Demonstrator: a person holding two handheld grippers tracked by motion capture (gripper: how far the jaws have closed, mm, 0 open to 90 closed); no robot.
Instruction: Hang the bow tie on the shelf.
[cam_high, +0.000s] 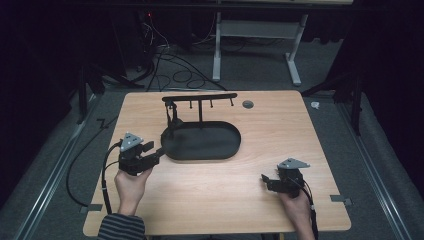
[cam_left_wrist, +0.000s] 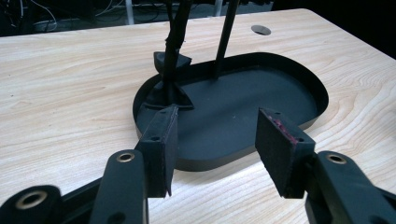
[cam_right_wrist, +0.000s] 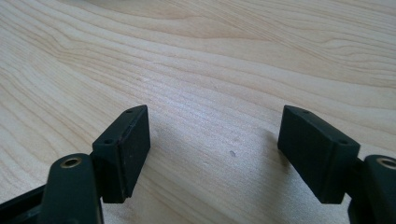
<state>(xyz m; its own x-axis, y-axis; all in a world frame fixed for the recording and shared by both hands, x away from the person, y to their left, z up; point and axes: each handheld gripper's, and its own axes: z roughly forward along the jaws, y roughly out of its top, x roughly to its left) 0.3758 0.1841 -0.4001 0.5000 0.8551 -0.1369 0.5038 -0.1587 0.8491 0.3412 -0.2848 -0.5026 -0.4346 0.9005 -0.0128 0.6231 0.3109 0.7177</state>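
A black oval tray (cam_high: 238, 144) lies at the middle of the wooden table, with a black rack (cam_high: 200, 97) of small hooks standing along its back edge. A dark piece (cam_high: 172, 119) hangs or leans at the rack's left end, over the tray (cam_left_wrist: 243, 100). My left gripper (cam_high: 156, 150) is at the tray's left end, pointing at it. In the left gripper view, the left gripper (cam_left_wrist: 217, 144) has its jaws wide apart, with the tray's near rim beyond them and nothing gripped. My right gripper (cam_high: 265, 180) rests low at the front right, and the right gripper (cam_right_wrist: 212, 140) is open over bare wood.
A round cable hole (cam_high: 248, 104) sits in the tabletop behind the tray. The table's front edge (cam_high: 215, 231) is close to both hands. Cables and a white table frame (cam_high: 255, 30) lie on the floor beyond the far edge.
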